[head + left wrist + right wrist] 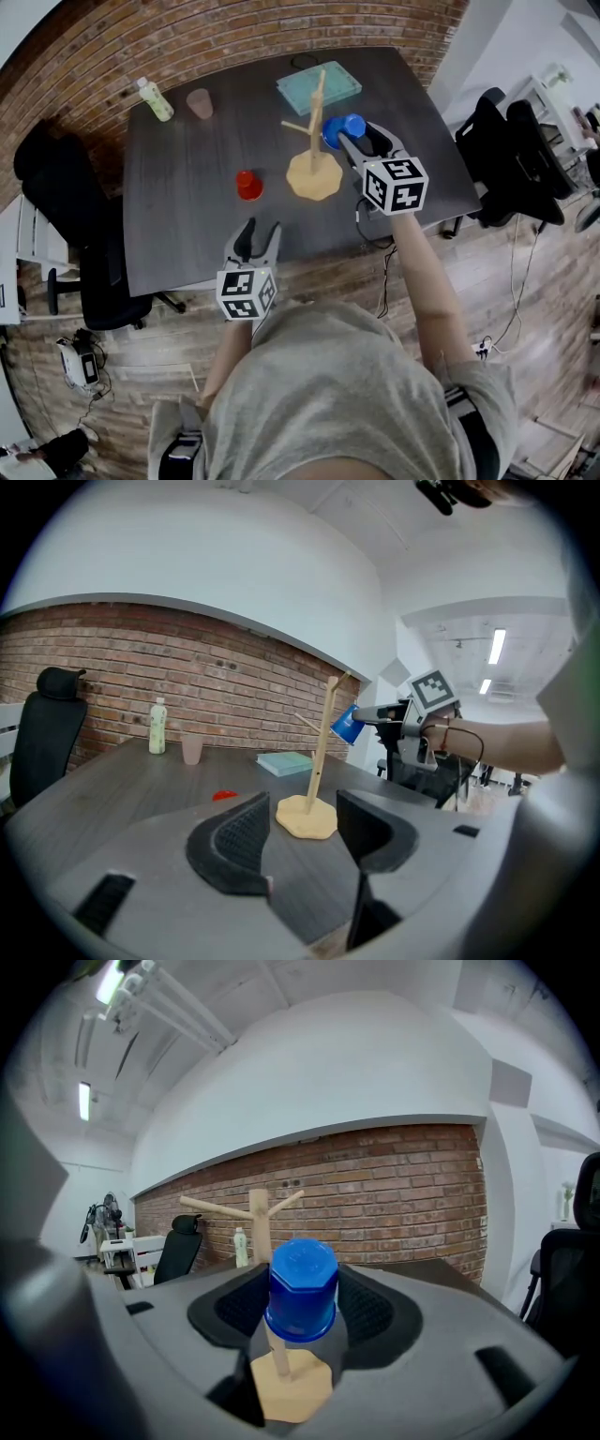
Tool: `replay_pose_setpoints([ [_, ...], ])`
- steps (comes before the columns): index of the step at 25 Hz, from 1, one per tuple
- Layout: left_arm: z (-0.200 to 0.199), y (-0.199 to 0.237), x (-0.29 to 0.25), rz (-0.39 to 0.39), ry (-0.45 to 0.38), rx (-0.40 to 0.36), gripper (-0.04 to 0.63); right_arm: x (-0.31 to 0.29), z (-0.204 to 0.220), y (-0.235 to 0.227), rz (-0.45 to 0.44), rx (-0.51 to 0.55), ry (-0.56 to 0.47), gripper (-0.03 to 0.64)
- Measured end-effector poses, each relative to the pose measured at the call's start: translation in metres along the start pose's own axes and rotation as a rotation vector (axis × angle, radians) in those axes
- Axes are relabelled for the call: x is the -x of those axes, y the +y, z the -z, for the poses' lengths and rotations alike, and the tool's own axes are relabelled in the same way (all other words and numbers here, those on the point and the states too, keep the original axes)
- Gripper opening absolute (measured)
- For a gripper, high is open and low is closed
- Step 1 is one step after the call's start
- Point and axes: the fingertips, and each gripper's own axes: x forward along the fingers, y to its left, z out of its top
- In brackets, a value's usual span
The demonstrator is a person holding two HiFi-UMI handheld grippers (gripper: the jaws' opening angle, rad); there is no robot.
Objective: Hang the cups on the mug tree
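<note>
The wooden mug tree (314, 141) stands mid-table on its pale base. My right gripper (350, 130) is shut on a blue cup (332, 131) and holds it against the tree's right side, beside the trunk. In the right gripper view the blue cup (302, 1288) sits bottom-forward between the pads, with the tree (260, 1213) right behind it. A red cup (248, 185) stands on the table left of the base. My left gripper (256, 231) hovers open and empty over the near table edge. From there the tree (322, 761) and the blue cup (346, 724) show ahead.
A pale pink cup (199, 103) and a small bottle (155, 99) stand at the far left of the dark table (178, 216). A teal box (319, 86) lies behind the tree. Office chairs stand left (66, 197) and right (511, 150) of the table.
</note>
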Motion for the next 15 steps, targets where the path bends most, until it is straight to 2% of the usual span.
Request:
replay_pose_setpoints([
  [10,-0.001,0.006,0.001,-0.01,-0.002,0.006,0.215,-0.001,0.011,-0.003,0.006,-0.044,0.015,0.236],
  [15,-0.003,0.009,0.001,-0.013,-0.006,0.006,0.215,0.005,0.022,-0.003,0.017,-0.056,0.026,0.265],
])
